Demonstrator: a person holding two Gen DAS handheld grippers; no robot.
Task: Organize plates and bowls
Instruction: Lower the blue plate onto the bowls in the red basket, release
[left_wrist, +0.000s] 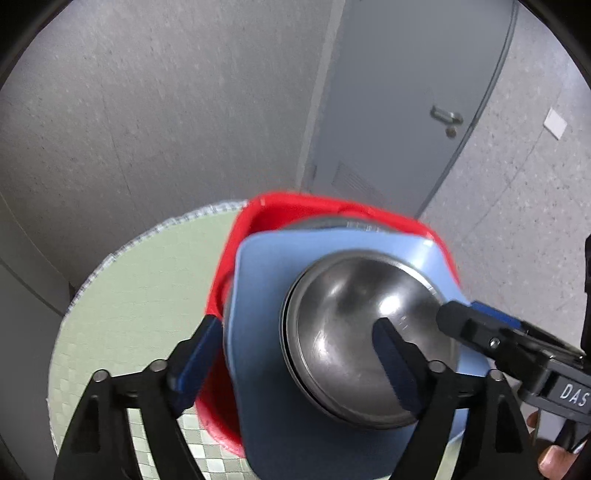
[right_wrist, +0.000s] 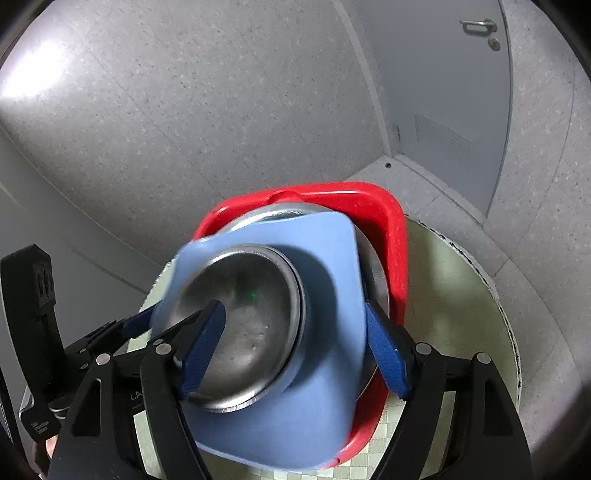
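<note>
Grey speckled walls and a grey door (left_wrist: 402, 110) stand behind a round counter (left_wrist: 140, 295) covered in a pale green checked cloth. On it sits a red basin (left_wrist: 266, 210), holding a stack: a steel plate (right_wrist: 273, 214) whose rim shows at the far side, a blue square plate (left_wrist: 332, 251) across it, and a steel bowl (left_wrist: 354, 325) on top, apparently two nested, since a second rim shows.

Left tool (left_wrist: 299, 365): jaws wide, one pad outside the blue plate's left edge, the other over the bowl's inside. No pad is seen pressing, so nothing is held.

Right tool (right_wrist: 295, 354): jaws equally wide, its left pad inside the bowl, its right pad beside the blue plate's right edge. It also grips nothing.

Both tools point steeply downward at the stack from the near side, entering from opposite sides. Fingers of a hand (left_wrist: 554, 458) show at the right tool's handle.

Risk, as judged: the blue plate sits askew over the basin and overhangs its near edge. A pad catching the bowl rim or the plate edge on withdrawal could tip the stack. The two tools are close together and could collide.
</note>
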